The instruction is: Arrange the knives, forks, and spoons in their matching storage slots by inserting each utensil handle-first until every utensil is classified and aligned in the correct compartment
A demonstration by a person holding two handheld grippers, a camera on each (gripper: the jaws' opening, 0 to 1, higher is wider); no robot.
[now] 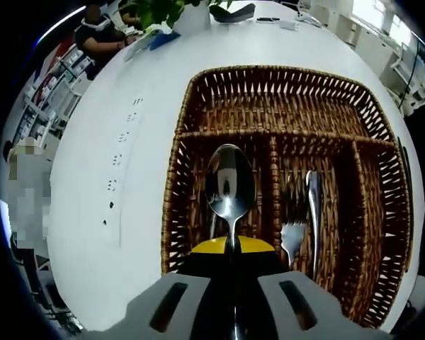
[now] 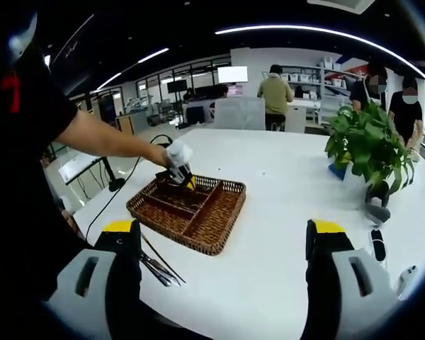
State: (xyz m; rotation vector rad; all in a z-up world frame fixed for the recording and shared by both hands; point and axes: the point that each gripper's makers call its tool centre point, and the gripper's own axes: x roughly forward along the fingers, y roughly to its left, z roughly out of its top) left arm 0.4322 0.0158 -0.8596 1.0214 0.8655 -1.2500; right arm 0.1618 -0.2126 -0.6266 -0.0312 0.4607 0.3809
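Wicker tray (image 1: 198,106): spoon (image 1: 230,185) pinched in left gripper (image 1: 232,248) above its slot, misdrop risked; right gripper (image 2: 223,244) gaping, empty.

A white counter (image 2: 283,212) is seen carrying a wicker tray (image 2: 188,211), loose utensils (image 2: 159,265) beside it, and a potted plant (image 2: 368,152).

Right gripper (image 2: 223,248): grey jaws with slotted bases, black fingers tipped yellow. Left gripper (image 1: 232,249) matches. At nine o'clock, the person's black short sleeve (image 2: 35,106).
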